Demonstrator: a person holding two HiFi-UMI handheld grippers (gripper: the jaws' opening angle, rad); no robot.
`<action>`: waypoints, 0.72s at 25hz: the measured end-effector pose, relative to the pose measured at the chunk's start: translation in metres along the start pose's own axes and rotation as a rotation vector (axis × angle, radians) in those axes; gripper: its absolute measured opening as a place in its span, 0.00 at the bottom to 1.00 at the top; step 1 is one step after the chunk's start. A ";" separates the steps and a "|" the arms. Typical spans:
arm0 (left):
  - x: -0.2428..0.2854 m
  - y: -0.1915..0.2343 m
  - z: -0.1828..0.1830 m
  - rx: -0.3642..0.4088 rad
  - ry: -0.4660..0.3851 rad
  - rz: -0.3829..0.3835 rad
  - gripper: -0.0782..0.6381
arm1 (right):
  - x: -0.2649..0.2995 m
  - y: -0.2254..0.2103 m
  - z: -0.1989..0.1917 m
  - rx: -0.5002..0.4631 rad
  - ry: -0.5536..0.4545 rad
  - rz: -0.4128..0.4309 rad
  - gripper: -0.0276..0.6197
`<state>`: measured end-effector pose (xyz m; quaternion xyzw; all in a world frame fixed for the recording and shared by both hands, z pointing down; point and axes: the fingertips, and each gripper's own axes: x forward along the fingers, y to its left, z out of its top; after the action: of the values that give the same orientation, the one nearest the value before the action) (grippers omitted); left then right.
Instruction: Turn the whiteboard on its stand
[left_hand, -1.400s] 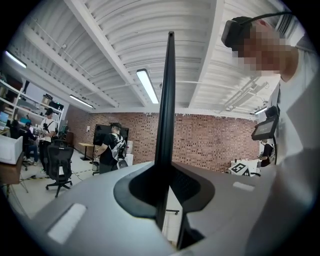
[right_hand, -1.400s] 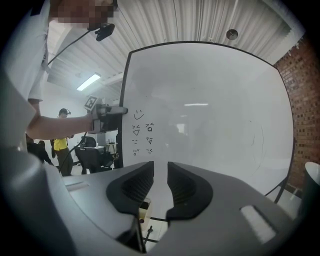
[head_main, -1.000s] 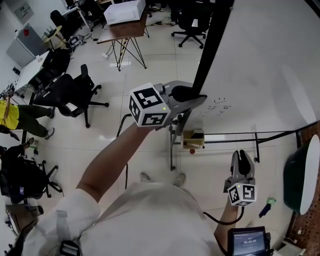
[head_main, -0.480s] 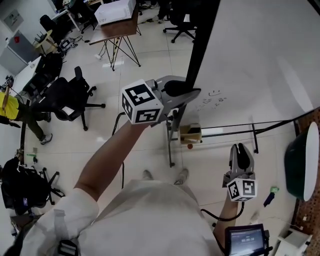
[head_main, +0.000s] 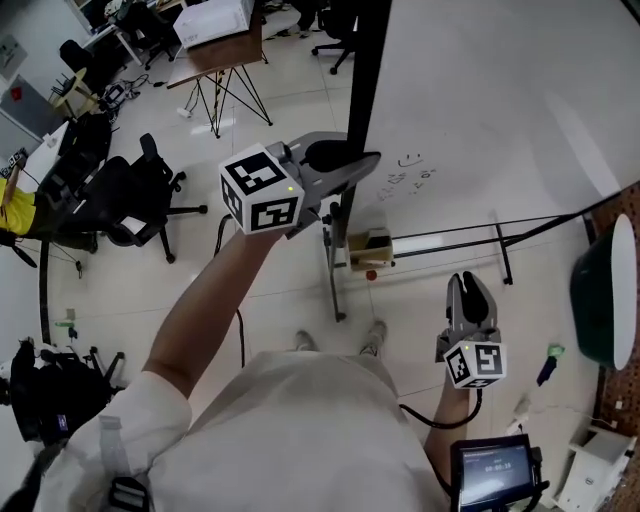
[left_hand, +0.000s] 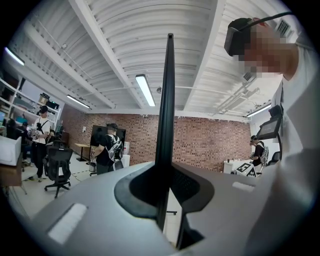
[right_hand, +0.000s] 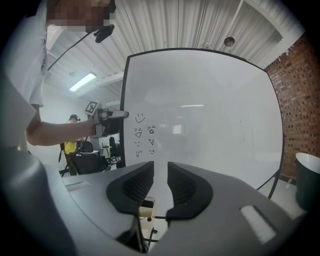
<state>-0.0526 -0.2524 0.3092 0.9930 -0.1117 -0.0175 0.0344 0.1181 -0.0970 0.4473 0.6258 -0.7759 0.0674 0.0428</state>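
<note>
Whiteboard (head_main: 500, 100): one large white panel in a black frame (left_hand: 167, 100), upright on one stand (head_main: 331, 270) on the floor, at the far right of the scene, with handwriting near its left edge. The left gripper (head_main: 362, 163) has its jaws clamped on that left frame edge. The right gripper (head_main: 470, 290), lower and nearer, has its jaws narrowly apart with nothing between them, facing the panel. Count: two grippers, one board. The board is judged stiff, broad and fairly heavy, with a smooth, slippery face. The rigid frame edge is the sensible hold, and a steady sideways pull should avoid tipping the stand.
</note>
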 end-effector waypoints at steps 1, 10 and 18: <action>0.000 0.001 0.001 0.001 0.000 0.003 0.22 | 0.000 0.000 0.001 0.002 -0.004 0.001 0.16; 0.003 0.007 0.001 -0.010 -0.002 0.031 0.23 | 0.001 -0.001 0.001 0.003 0.000 0.020 0.16; -0.006 0.006 0.002 -0.011 -0.004 0.076 0.24 | -0.007 -0.008 0.002 -0.002 0.001 0.044 0.16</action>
<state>-0.0596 -0.2573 0.3080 0.9878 -0.1492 -0.0189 0.0402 0.1276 -0.0920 0.4450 0.6086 -0.7895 0.0677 0.0423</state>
